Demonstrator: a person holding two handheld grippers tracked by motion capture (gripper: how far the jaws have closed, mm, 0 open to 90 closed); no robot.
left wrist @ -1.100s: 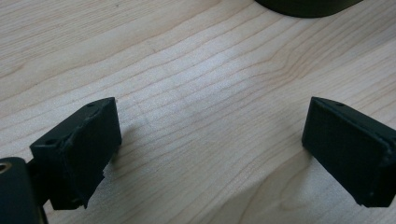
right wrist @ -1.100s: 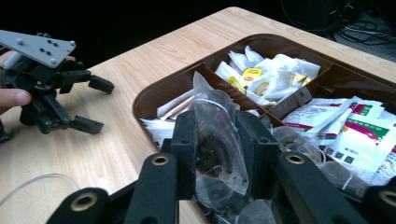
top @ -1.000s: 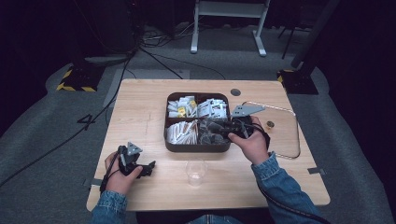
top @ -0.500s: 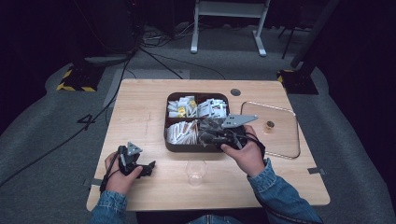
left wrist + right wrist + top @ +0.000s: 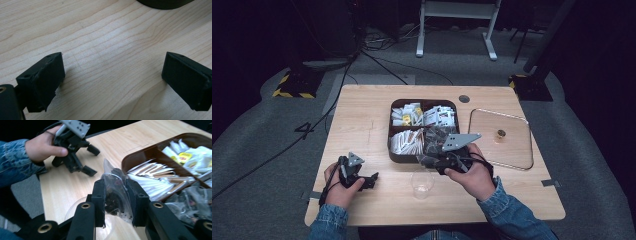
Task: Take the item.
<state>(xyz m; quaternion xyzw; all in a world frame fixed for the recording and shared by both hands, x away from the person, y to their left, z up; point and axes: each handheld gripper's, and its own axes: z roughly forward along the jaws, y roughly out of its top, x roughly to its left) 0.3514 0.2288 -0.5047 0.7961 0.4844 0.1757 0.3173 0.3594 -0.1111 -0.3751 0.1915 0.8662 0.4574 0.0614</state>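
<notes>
- Small clear bag (image 5: 115, 192) of dark bits, pinched in right gripper (image 5: 115, 195), standing upright just above clear cup (image 5: 421, 183) near table's (image 5: 362, 115) front edge.
- Cup straight below bag; probably next stop.
- Left gripper (image 5: 362, 179) spread wide, empty, by front left corner, farther off.
- Brown box (image 5: 394, 152) of packets mid-table; yellow labels too blurry to read.

The high view looks forward and down from above the person's side onto the whole pale wooden worktop (image 5: 362, 115). The left gripper view sits very close to the bare wood. The right gripper view looks low across the worktop, sharing the dark brown compartmented tray (image 5: 140, 152) (image 5: 393, 150) with the high view.
</notes>
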